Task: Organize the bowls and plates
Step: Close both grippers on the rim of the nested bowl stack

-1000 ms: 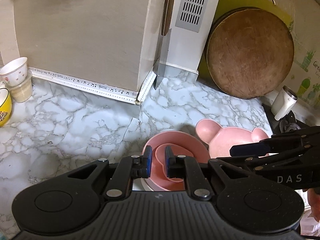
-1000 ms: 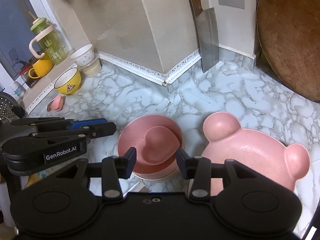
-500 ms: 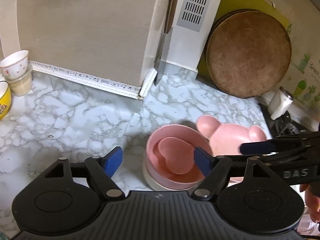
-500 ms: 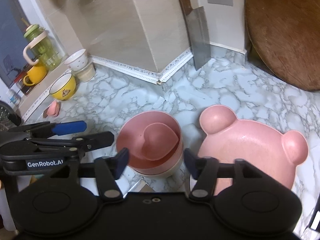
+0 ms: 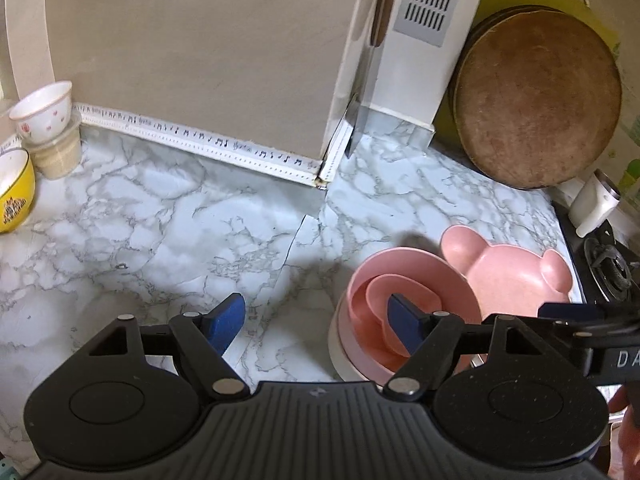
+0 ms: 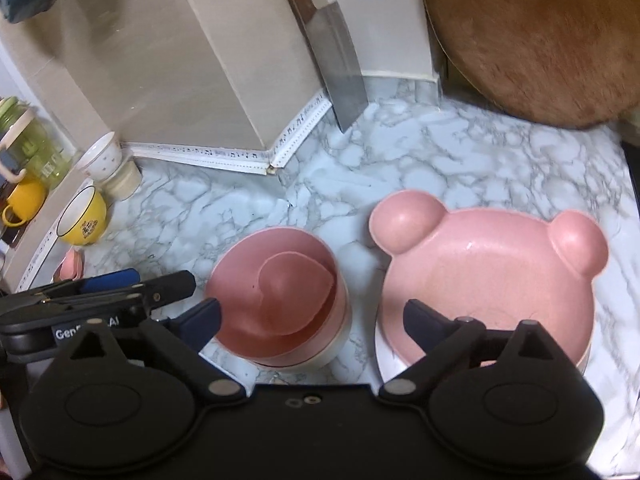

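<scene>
**Pink bowls stacked on the marble bench, both grippers empty**

The left gripper [image 5: 316, 322] hangs over the bench [image 5: 160, 232] with its jaws spread wide and nothing between them; its right blue pad sits in front of the bowl stack without pressing on it. The right gripper [image 6: 312, 318] has its jaws opening, spread on either side of the gap between the 2 pink pieces, and nothing is pinched.

The heart-shaped pink dish [image 6: 294, 294] lies tilted inside the round pink bowl [image 6: 276, 258], which in turn sits in a cream bowl [image 6: 332, 354] whose rim shows below it. This stack stands near the front edge of the bench. Just beside it, toward the bench's right edge, rests the bear-shaped pink plate [image 6: 492, 276], apart from the stack by a narrow strip of marble.

At the back, a cleaver [image 6: 338, 68] leans against the wall corner, and a round wooden board [image 5: 536, 104] stands propped to its right. Along the left edge sit a yellow bowl [image 6: 82, 218] and a white cup [image 5: 42, 110] nested on a beige cup [image 5: 56, 154].
</scene>
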`<state>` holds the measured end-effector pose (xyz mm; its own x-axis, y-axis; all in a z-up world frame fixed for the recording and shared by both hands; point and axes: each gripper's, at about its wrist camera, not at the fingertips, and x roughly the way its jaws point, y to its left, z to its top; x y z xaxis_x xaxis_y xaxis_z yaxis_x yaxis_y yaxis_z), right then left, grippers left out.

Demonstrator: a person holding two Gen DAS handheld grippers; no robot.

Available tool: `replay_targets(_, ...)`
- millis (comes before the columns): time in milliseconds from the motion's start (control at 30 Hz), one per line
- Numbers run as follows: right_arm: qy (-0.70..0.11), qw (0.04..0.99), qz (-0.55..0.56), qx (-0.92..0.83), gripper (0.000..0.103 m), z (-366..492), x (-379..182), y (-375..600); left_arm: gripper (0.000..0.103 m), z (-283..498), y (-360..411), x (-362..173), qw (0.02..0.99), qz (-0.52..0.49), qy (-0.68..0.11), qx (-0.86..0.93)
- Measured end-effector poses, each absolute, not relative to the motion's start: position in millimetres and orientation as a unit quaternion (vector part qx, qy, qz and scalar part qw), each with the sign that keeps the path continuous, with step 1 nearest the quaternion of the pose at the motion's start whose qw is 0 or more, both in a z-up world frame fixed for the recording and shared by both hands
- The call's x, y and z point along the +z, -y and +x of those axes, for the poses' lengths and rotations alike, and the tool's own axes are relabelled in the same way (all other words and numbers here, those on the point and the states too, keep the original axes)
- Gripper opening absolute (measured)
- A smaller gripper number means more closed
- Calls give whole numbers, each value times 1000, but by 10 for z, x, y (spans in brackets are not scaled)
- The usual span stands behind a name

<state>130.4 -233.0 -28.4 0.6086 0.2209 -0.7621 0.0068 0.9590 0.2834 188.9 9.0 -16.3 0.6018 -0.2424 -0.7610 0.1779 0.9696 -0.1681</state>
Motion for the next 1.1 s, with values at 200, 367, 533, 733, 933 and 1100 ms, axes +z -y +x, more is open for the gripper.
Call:
replay_targets(200, -450, 881, 141, 39, 94, 1373, -385, 2287, 78, 2071, -137, -285, 882, -57, -453, -118)
replay_targets(367, -470, 869, 152, 38, 79, 1444, -488, 2264, 78, 2172, -93, -414, 869, -58, -476, -120)
replay_targets(533, -486, 856, 168, 40, 74, 1488, -564, 2250, 78, 2195, -59, -460, 868, -56, -480, -116)
replay_targets(733, -495, 851, 171, 38, 66, 1505, -606, 2199, 78, 2239, -2, -472, 864, -44, -488, -114)
replay_targets(933, -513, 840, 173, 34, 50, 1542, -689, 2195, 77, 2292, 24, -555, 852, -37, -511, -108)
replay_targets(1100, -520, 835, 176, 25, 43, 1586, -754, 2197, 64, 2336, 96, -592, 844, -29, -524, -109)
